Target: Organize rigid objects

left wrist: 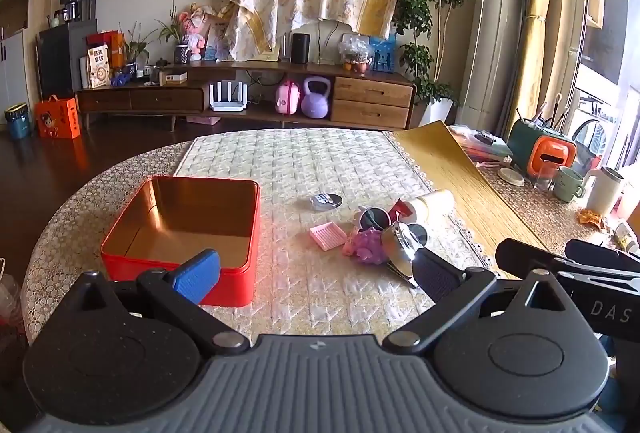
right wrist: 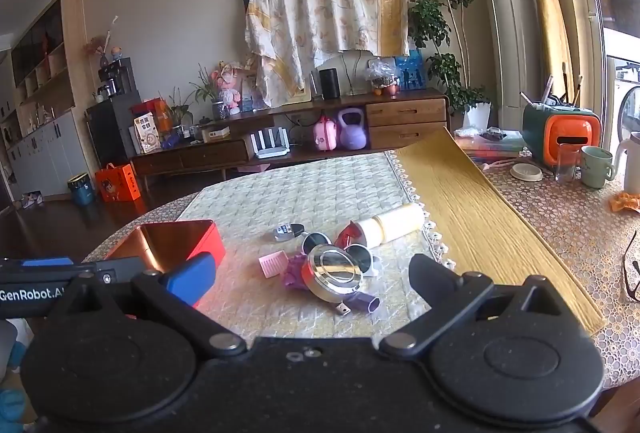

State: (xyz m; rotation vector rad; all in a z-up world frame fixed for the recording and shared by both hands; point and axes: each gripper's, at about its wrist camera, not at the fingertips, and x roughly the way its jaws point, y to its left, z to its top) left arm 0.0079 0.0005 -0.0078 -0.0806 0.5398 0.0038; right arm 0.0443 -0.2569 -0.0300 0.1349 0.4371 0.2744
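Observation:
An empty red tin box with a gold inside sits at the table's left; it also shows in the right wrist view. A heap of small objects lies to its right: a round grey tin, a pink comb, a purple spiky toy, sunglasses, a cream bottle and a chrome round lid on a red body. A USB stick lies in front. My left gripper is open and empty, above the near table. My right gripper is open and empty, just before the heap.
A quilted mat covers the table, with a yellow runner to the right. Mugs, a glass and an orange-green box stand at the far right. Glasses lie at the right edge. A TV cabinet stands beyond.

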